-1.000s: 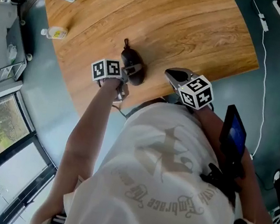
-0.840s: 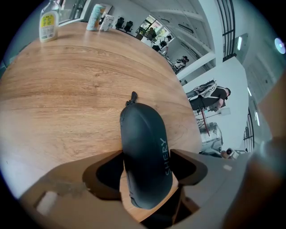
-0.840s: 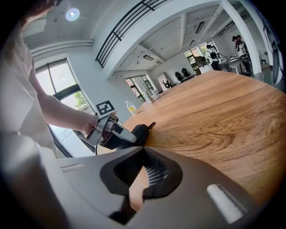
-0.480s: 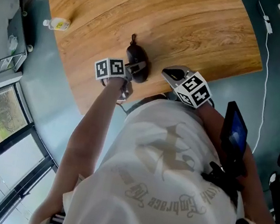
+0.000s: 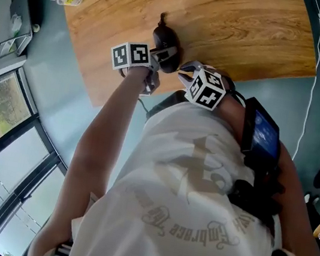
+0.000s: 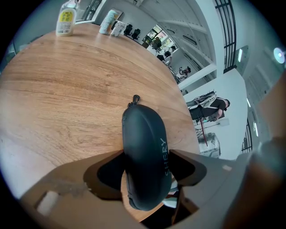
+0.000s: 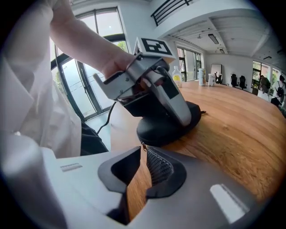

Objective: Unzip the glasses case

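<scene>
A dark oval glasses case (image 5: 163, 37) lies on the wooden table (image 5: 238, 22) near its front edge. My left gripper (image 5: 168, 51) straddles the case's near half. In the left gripper view the case (image 6: 143, 143) fills the gap of the left gripper (image 6: 145, 156). Its jaws have just been closing and now press on both sides. A small loop (image 6: 135, 97) sticks out at the case's far end. My right gripper (image 7: 143, 152) is low at the case's (image 7: 165, 127) near end, jaws a narrow gap apart. The zip pull (image 7: 142, 146) sits right at their tips, not clamped.
A small bottle (image 6: 66, 20) and cartons (image 6: 111, 22) stand at the table's far left edge. The table's rounded front edge (image 5: 93, 92) runs just under the grippers, with grey floor beyond. A phone (image 5: 264, 136) is strapped to the person's right forearm.
My right gripper has swung left and down to the case's near end and rolled. The left gripper has stayed on the case.
</scene>
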### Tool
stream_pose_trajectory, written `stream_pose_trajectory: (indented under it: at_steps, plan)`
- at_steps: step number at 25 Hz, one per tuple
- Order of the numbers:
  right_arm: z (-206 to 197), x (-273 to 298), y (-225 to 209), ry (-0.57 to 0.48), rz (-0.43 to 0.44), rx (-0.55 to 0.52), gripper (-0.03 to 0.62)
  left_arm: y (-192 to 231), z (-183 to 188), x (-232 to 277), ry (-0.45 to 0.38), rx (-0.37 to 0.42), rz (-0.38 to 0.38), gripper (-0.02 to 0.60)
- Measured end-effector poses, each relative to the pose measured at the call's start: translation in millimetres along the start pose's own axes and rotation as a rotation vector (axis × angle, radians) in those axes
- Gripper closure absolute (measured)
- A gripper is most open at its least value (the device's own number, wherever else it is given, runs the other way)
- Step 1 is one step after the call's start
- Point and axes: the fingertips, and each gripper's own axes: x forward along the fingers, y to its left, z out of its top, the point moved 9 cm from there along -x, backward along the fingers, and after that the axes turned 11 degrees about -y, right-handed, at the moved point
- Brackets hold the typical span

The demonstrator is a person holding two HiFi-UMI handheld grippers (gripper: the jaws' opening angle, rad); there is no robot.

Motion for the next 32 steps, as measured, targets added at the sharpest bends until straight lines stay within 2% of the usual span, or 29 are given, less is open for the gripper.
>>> stream_pose_trajectory:
  at_steps: [3,8,10,12,17,23,32]
  plan:
    - [-4,11,1,0.048,-0.008,0.004,0.525,4,-4,-4,-0.003,-0.045,-0.015,0.255]
    - [-3,9,2,0.045,0.011,0.064,0.523,-1,-11,-9,-0.025,-0.091,-0.046,0.258]
    - [-2,11,3,0.053,0.030,0.066,0.565,2,-11,-10,-0.038,-0.111,-0.055,0.256]
    - [-1,13,4,0.055,0.043,0.061,0.572,5,-10,-9,-0.039,-0.115,-0.059,0.256]
    - [0,7,9,0.071,0.025,0.015,0.585,4,-11,-10,-0.038,-0.090,-0.057,0.252]
    - [1,8,11,0.111,0.021,-0.043,0.586,0,-13,-8,-0.036,0.007,-0.016,0.236]
    - [1,7,9,0.112,0.010,-0.035,0.586,-2,-9,-22,-0.061,0.085,0.048,0.173]
